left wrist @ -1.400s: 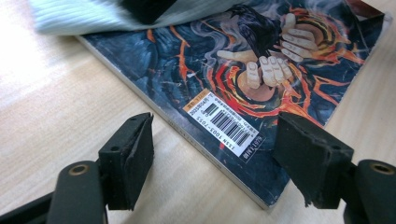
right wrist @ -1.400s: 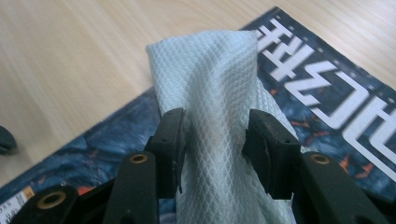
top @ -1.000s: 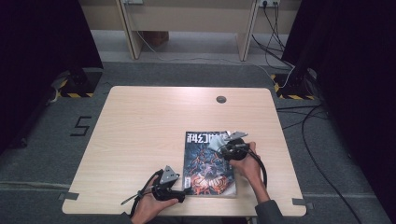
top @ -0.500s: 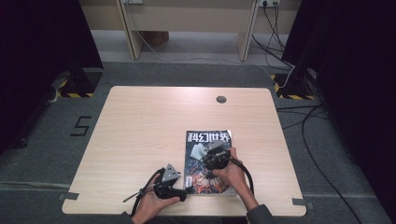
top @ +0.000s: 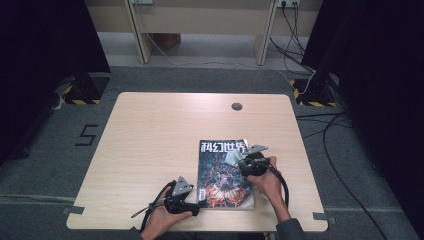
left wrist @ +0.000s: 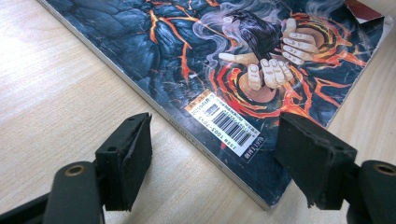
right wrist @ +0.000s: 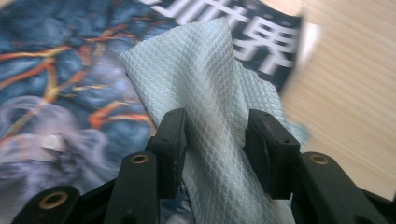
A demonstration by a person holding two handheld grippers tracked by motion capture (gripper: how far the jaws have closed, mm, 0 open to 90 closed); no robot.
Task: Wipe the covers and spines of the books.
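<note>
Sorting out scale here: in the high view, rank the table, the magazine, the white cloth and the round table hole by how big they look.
1. Table
2. Magazine
3. White cloth, partly hidden by the right tool
4. Round hole. It looks close to the cloth in size, so that order is unsure.

The light wooden counter (top: 150,150) carries a magazine (top: 220,175), lying flat just ahead of the left hand-held gripper (top: 192,200) and under the right hand-held gripper (top: 239,161).
</note>
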